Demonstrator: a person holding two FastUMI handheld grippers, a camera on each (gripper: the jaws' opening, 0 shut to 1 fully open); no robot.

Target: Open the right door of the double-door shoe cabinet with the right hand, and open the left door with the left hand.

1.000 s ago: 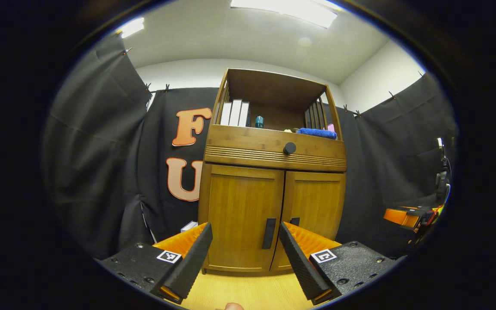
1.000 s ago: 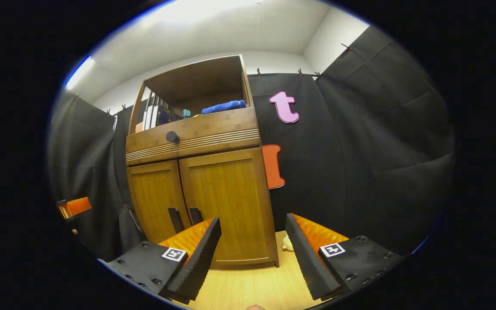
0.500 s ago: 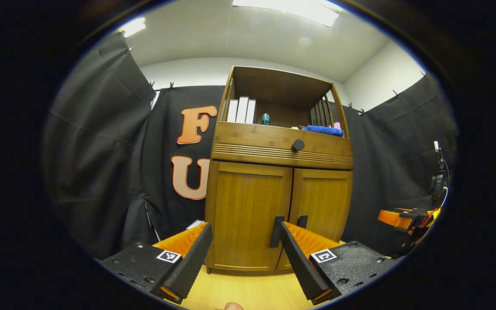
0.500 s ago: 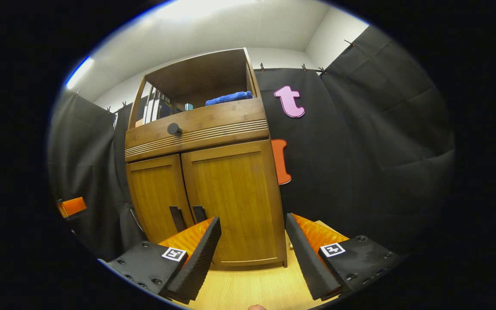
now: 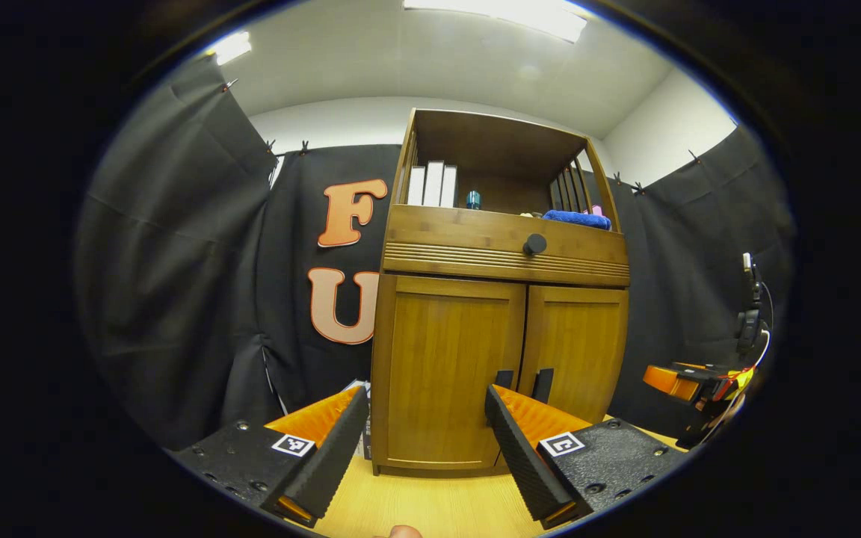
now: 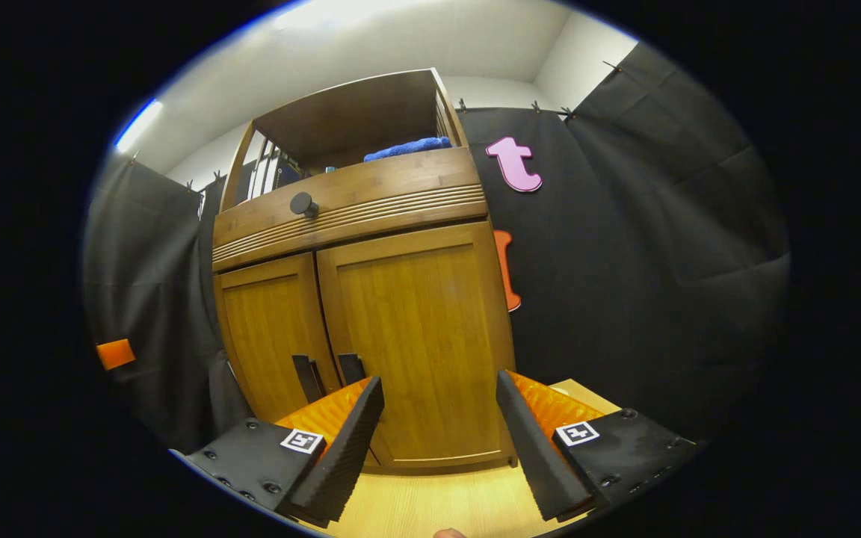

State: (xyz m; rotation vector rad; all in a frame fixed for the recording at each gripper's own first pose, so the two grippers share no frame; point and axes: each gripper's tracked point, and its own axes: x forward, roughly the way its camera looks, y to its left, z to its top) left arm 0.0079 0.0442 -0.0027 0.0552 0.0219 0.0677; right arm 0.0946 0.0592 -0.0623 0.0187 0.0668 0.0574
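Observation:
The bamboo shoe cabinet stands ahead with both doors shut. In the left gripper view its left door (image 5: 442,359) and right door (image 5: 584,347) meet at two dark vertical handles (image 5: 542,384). My left gripper (image 5: 426,397) is open, short of the left door, and its right finger partly covers the left handle. In the right gripper view the right door (image 6: 419,321) is large and near, with the handles (image 6: 350,368) just left of my fingers. My right gripper (image 6: 440,382) is open in front of the right door's lower half. Nothing is held.
Above the doors is a drawer with a round black knob (image 5: 534,243), and an open shelf holding white books (image 5: 430,185) and a blue towel (image 5: 576,218). The floor (image 5: 438,508) is light wood. The other gripper's orange body (image 5: 673,377) shows at the right.
Both grippers have moved closer to the cabinet. In the left gripper view the cabinet slid to the right; in the right gripper view it grew larger. The doors stayed shut and the fingers open.

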